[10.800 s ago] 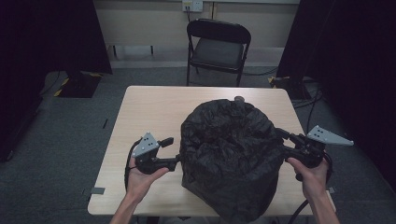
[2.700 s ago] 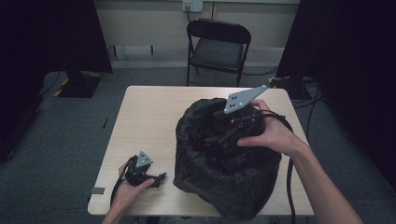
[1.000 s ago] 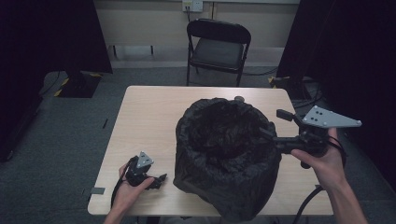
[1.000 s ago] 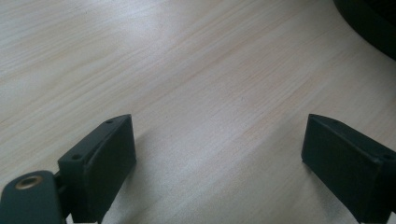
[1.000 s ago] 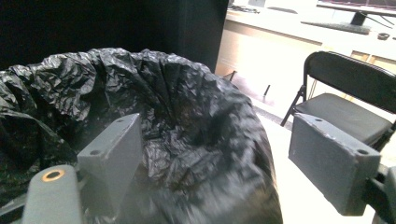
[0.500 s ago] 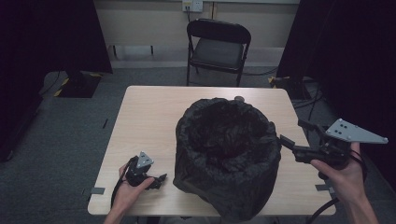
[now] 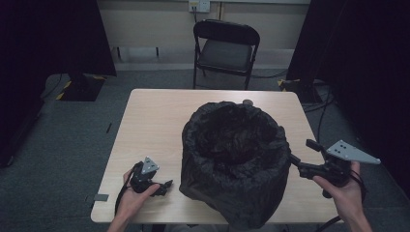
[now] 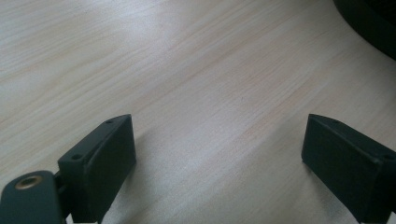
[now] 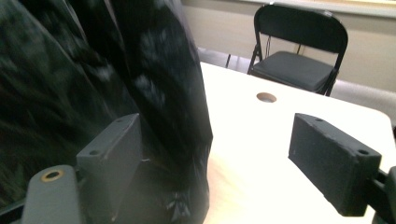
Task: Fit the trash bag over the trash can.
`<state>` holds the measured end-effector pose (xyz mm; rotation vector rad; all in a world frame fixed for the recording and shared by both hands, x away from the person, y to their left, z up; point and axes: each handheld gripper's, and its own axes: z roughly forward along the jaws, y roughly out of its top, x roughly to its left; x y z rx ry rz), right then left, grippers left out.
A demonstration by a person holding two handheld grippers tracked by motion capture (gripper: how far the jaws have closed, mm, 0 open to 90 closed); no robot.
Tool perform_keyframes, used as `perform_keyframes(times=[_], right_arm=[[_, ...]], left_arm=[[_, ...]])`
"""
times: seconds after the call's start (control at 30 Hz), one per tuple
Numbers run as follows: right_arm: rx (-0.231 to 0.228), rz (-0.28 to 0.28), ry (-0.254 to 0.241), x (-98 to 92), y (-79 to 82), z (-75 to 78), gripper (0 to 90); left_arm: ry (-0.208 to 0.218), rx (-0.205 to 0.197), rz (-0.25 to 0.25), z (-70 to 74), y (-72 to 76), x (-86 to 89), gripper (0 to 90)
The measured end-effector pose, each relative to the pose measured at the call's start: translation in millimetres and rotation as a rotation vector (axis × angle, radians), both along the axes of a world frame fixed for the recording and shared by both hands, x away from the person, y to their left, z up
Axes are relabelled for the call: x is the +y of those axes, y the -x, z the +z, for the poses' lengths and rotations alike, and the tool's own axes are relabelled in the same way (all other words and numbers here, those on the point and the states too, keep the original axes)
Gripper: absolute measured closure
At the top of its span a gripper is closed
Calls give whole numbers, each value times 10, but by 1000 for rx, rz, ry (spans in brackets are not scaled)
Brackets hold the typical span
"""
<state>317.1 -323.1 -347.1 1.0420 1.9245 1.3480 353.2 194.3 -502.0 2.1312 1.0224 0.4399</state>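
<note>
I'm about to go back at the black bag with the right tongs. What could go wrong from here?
1. The black bag overhangs the near edge of the table; a push or tug from the right tongs could tip it off.
2. In the right gripper view, the bag lies against one open jaw, so closing may pinch only a loose fold that slips out.
3. The left tongs rest open beside the bag on the table, so nothing steadies it.

a black folding chair (image 7: 226, 47) stands beyond the wooden table (image 7: 153, 125), on grey carpet (image 7: 72, 145).
</note>
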Motion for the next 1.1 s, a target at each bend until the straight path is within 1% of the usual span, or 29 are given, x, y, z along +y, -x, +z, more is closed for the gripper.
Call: perform_keyframes(times=[0.2,0.37,0.53,0.63,0.77,0.9,1.1], right_arm=[[25,-33,-25,-58,9,-173,168],[38,-64,-3,-114,8,-320,169],[67,-82,5,-131,-13,-472,168],[77,-99,15,-142,-40,-562,167],[93,-132,14,-173,-85,-664,158],[110,-150,12,-202,-111,-756,156],[141,-182,26,-275,-151,-903,166]], left_arm=[[-1,0,0,0,-1,1,95],[0,0,0,0,0,0,95],[-2,0,2,1,1,-1,95],[0,1,5,0,3,-3,95],[0,1,5,0,3,-3,95],[0,1,5,0,4,-4,95],[0,1,6,0,4,-4,95]])
